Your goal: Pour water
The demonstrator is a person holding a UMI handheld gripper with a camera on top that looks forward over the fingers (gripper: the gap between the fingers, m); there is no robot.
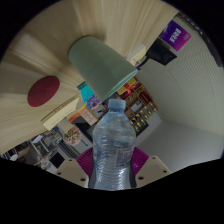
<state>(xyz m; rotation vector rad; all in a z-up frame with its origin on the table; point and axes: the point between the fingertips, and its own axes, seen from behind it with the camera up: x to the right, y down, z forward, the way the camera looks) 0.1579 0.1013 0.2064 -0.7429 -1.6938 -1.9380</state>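
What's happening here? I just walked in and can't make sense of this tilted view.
A person's handheld tool is shut on a clear water bottle, its cap still on. The whole view is tipped, so the bottle seems lifted and angled. Beyond the cap lies a pale green cup on a wooden table, near a round red coaster. No water is flowing.

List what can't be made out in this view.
- Bottle base and the claw tips' contact: the bottle itself hides them.
- Inside of the green cup: only its outer wall shows, so its fill is unknown.
- Water level in the bottle: not readable.
- Purple box label and the shelf items: too small to read.
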